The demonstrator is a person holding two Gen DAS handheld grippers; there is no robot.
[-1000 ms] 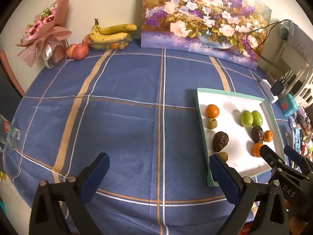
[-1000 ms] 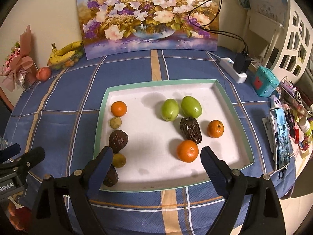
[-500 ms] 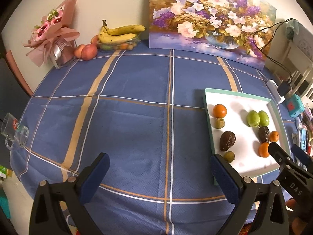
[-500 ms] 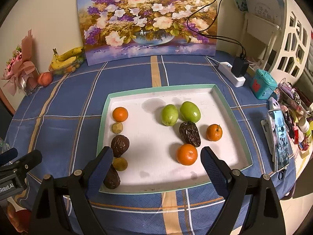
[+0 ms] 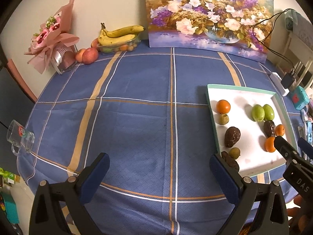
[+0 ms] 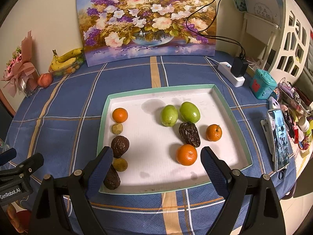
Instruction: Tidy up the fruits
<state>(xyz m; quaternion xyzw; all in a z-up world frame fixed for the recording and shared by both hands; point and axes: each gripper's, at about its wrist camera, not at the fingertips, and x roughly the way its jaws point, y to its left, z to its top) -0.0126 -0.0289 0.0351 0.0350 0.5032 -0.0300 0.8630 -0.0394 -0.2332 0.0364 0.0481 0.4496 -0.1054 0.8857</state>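
Two claws hang over the near edge of the surface, both spread wide and holding nothing: the right claw (image 6: 156, 164) over the tray's near half, the left claw (image 5: 159, 173) over bare blue cloth, well left of the tray (image 6: 225, 102).

Nearest fruit in the right wrist view: a dark wrinkled date (image 6: 111, 177) at the tray's near left corner, partly behind the claw's left pad. Just beyond it a small yellowish round fruit (image 6: 120, 164), then a second dark fruit (image 6: 120, 145), another small yellowish one (image 6: 117, 128) and an orange (image 6: 120, 115), a neat column along the left wall.

Right half is looser: near orange (image 6: 186, 154), wrinkled date (image 6: 189, 134) touching or nearly touching it, small orange with stem (image 6: 213, 132), two green fruits (image 6: 169, 115) side by side farthest back.

Handling, by judgement: all light. Oranges round with yielding skin, likely to roll; take across the widest middle, gentle squeeze. Dates soft, possibly sticky, easy to dent; grip across the short width. Green fruits look smooth and firm, apt to slip; pinch at the middle.

Far back by the wall: bananas (image 6: 65, 58), not on the tray.
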